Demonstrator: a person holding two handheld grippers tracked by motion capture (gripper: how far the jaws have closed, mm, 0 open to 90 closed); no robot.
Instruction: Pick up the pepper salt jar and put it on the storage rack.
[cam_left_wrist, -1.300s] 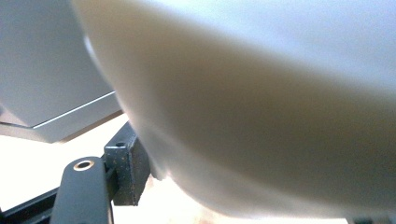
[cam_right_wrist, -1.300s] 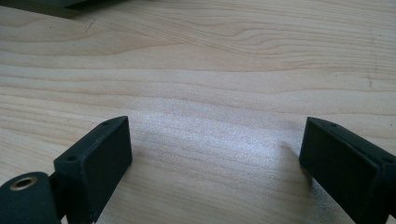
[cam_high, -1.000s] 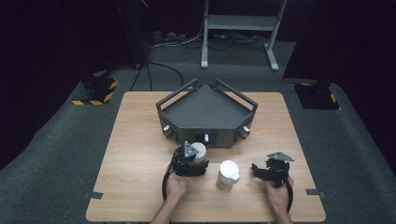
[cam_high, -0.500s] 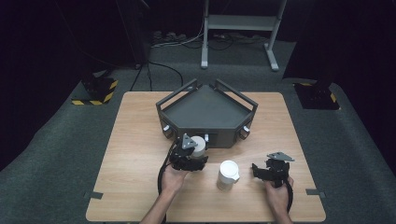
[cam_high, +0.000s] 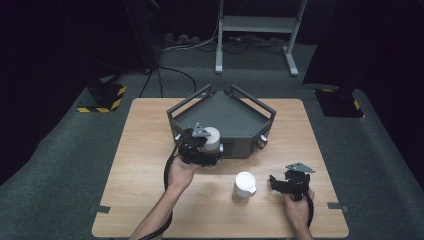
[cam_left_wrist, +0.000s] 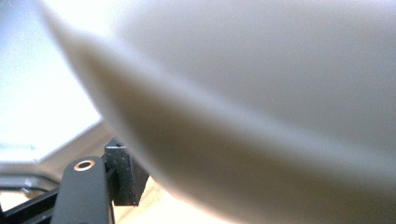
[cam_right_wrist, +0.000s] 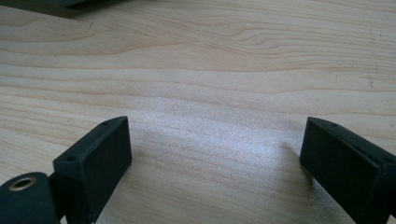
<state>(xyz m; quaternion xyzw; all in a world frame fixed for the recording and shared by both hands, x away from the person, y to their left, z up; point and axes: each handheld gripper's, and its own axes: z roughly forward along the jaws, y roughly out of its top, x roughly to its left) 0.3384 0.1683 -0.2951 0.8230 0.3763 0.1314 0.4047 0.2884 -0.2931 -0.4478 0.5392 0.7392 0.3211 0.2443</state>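
The left gripper (cam_high: 209, 150) has its jaws clamped on a white cup (cam_high: 212, 139), held off the desk (cam_high: 140, 165) right at the front wall of the dark grey tray (cam_high: 220, 117). The height looks deliberate — the tray has a raised rim, so the cup has to clear that wall before it can go inside. In the left gripper view the cup (cam_left_wrist: 261, 93) sits so close to the lens that it is a pale blur, with one black jaw visible at the lower left pressed against its side; a grip across the body like this keeps the cup upright while it travels.

A second white cup (cam_high: 244, 186) stands on the desk in front of the tray, between the two hands and just left of the right gripper (cam_high: 277, 182). That gripper rests low near the desk's front right, jaws well apart with nothing but bare wood between them — probably parked out of the way, ready to take the standing cup in its turn.
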